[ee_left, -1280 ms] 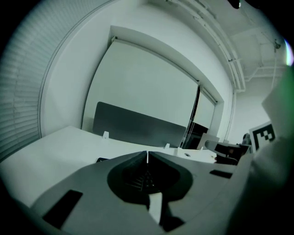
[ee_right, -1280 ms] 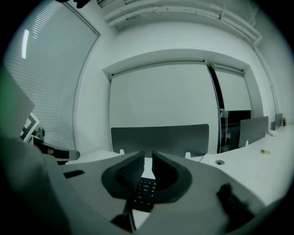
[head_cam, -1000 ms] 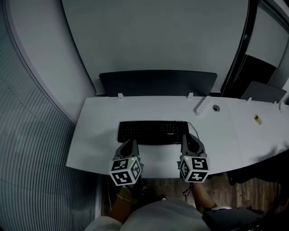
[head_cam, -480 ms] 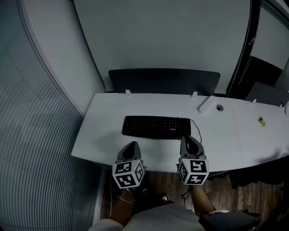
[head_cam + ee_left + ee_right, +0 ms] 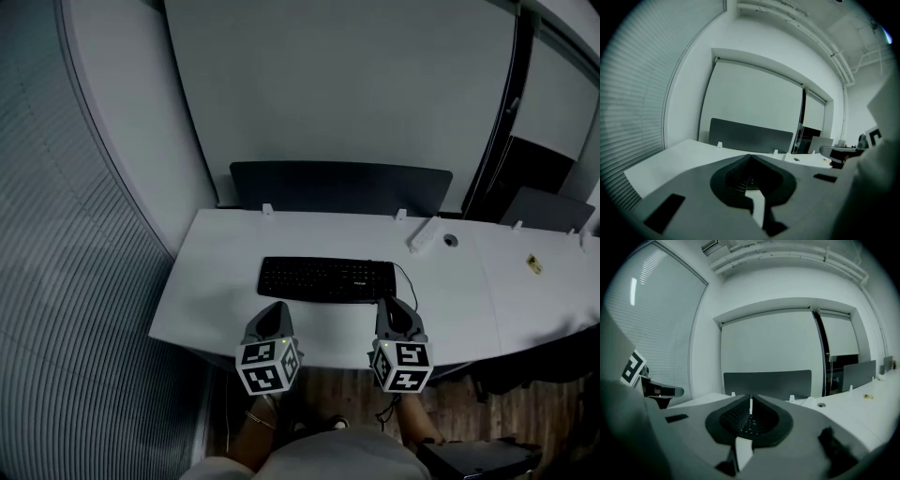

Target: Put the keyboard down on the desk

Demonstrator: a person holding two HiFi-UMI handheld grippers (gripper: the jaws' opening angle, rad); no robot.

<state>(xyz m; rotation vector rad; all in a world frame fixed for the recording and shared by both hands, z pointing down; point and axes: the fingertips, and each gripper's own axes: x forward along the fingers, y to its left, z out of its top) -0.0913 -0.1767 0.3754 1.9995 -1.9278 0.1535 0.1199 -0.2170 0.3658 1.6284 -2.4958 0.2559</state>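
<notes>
The black keyboard [image 5: 326,279] lies flat on the white desk [image 5: 216,281], square to its front edge. Both grippers hang at the front edge, apart from the keyboard. My left gripper [image 5: 273,314] is below the keyboard's left half, its jaws closing the last bit with nothing between them; in the left gripper view its tips [image 5: 750,155] meet over bare desk. My right gripper [image 5: 389,307] sits just short of the keyboard's right front corner, shut and empty. In the right gripper view the tips [image 5: 750,401] are together, with dark keys [image 5: 749,423] showing behind them.
A dark divider panel [image 5: 342,187] stands along the desk's back edge. A white power strip [image 5: 422,234] and a cable hole [image 5: 450,240] lie at the back right. The keyboard's cable [image 5: 405,277] loops off its right end. A ribbed blind [image 5: 75,281] lines the left side.
Both grippers have drawn back from the keyboard's front corners toward the desk's front edge. The keyboard stays flat on the desk.
</notes>
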